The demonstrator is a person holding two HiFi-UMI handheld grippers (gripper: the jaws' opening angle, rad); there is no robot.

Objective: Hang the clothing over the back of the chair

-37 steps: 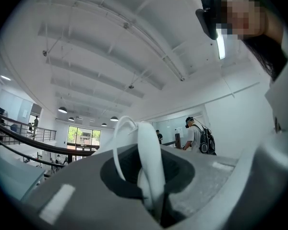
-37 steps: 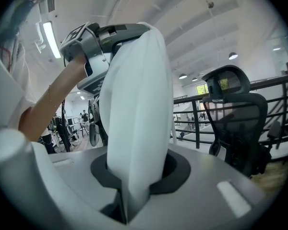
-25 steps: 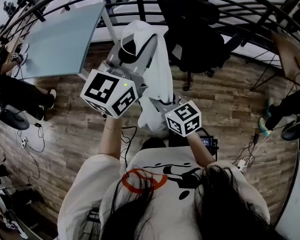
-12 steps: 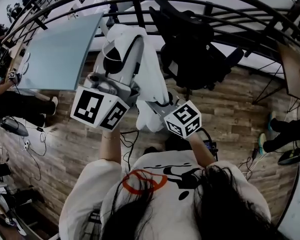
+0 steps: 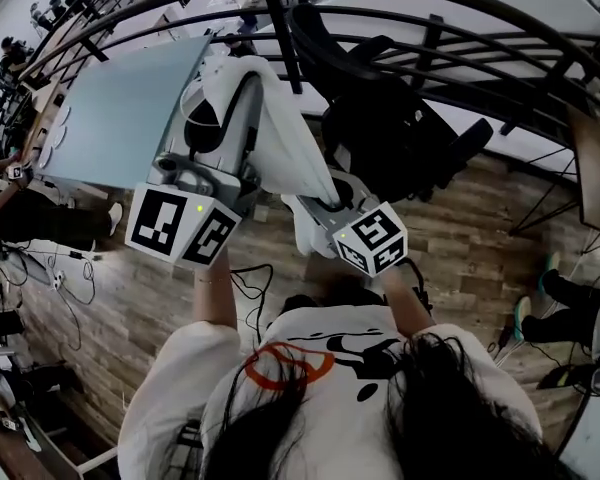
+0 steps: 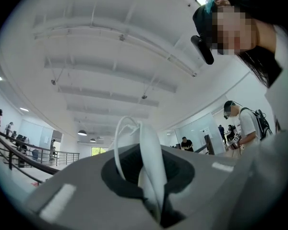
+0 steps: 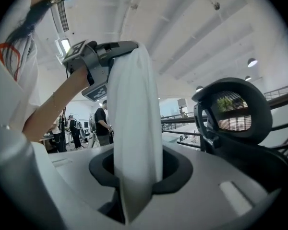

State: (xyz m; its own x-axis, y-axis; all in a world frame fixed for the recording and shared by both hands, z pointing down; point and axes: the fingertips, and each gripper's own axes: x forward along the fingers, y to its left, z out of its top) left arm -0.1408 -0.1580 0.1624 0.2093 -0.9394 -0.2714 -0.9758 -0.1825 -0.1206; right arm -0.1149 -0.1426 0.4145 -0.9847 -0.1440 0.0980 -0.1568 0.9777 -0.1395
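Wooden floor (image 5: 460,238), black chair (image 5: 400,128) ahead, white garment (image 5: 280,148) held aloft.
Left tool (image 6: 151,186) is clenched on it; on the right tool (image 7: 134,186) the jaws are opening, cloth pinched between them.

wear: white tee (image 5: 320,363), orange-black print | hair (image 5: 450,408): long, dark | left gripper (image 6: 151,176), right gripper (image 7: 137,171): grey, black-white marker cubes (image 5: 180,226)

White clothing (image 5: 283,151) aloft, black chair (image 5: 385,128) beside
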